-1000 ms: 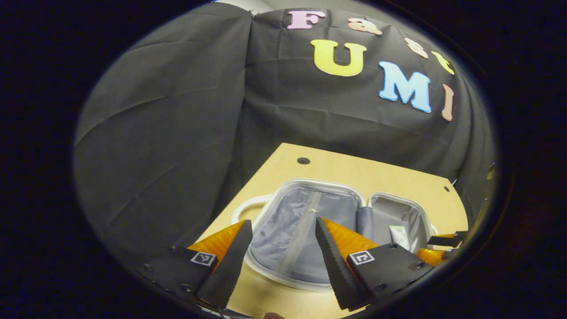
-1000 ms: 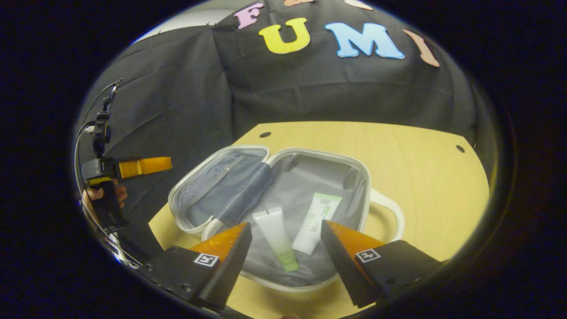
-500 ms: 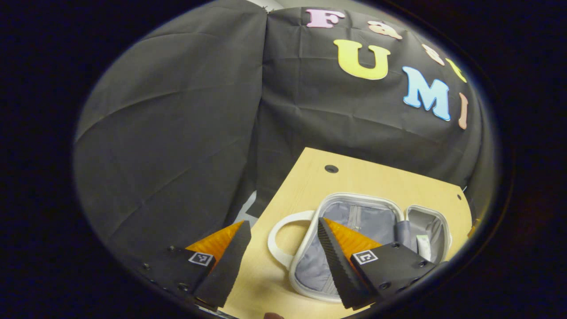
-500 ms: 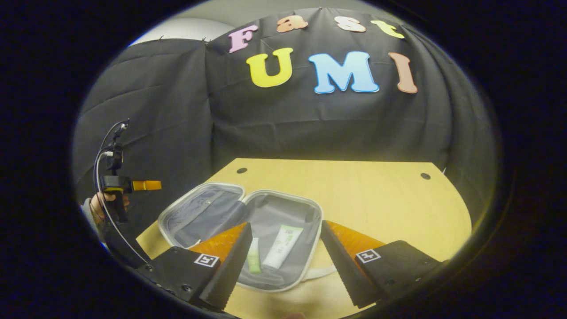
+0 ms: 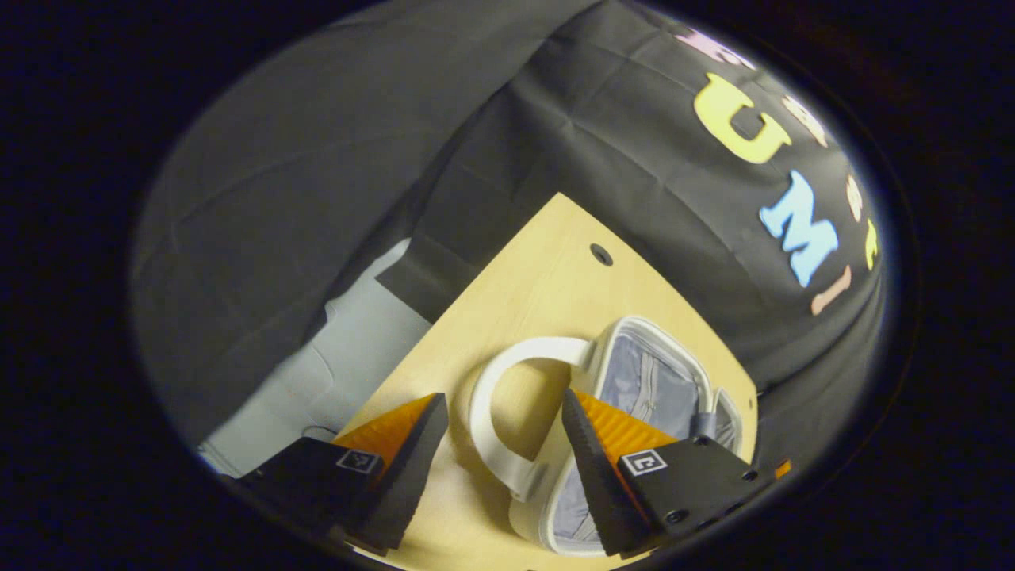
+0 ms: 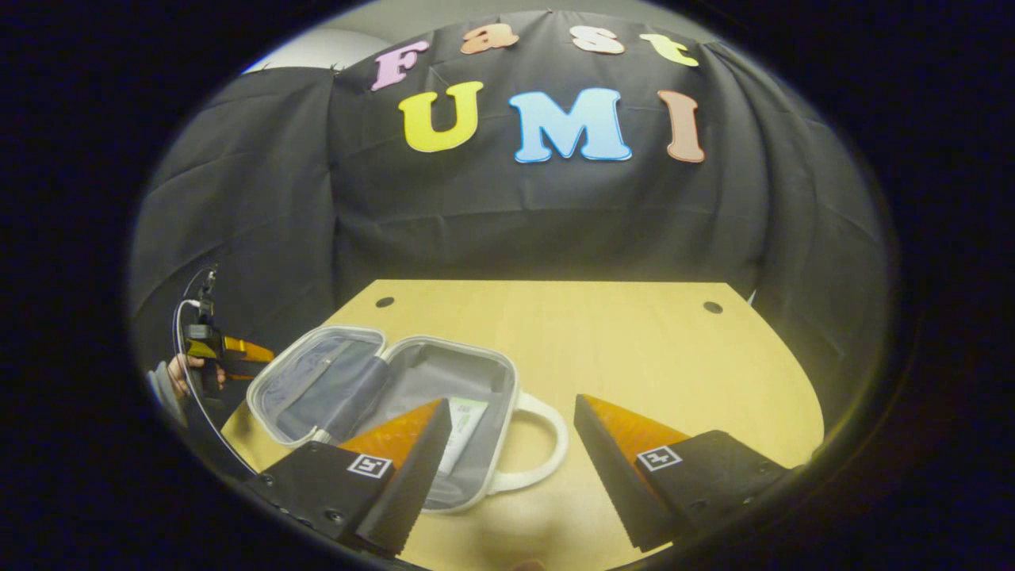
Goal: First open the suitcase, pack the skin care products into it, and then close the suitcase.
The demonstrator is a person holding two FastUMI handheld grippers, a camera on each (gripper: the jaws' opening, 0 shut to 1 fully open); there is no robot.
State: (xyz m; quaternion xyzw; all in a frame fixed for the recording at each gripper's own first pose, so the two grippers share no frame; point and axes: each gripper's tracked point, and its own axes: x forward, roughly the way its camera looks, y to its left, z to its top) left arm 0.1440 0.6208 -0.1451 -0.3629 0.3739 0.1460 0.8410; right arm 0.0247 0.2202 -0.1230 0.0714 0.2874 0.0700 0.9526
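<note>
No legible txt; tube label blurred

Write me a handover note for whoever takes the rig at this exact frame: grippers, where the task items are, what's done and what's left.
Left gripper: open, empty, its fingers either side of the suitcase's white handle, not pressing on it.
Right gripper: open, empty, above the table near the case's other handle.
Suitcase: lying open flat, both halves up. One white-and-green tube lies in the right half, partly hidden by a finger; I cannot tell if there are more tubes.
Done: case opened, product packed.
Left: fold one half over and close the case.
</note>
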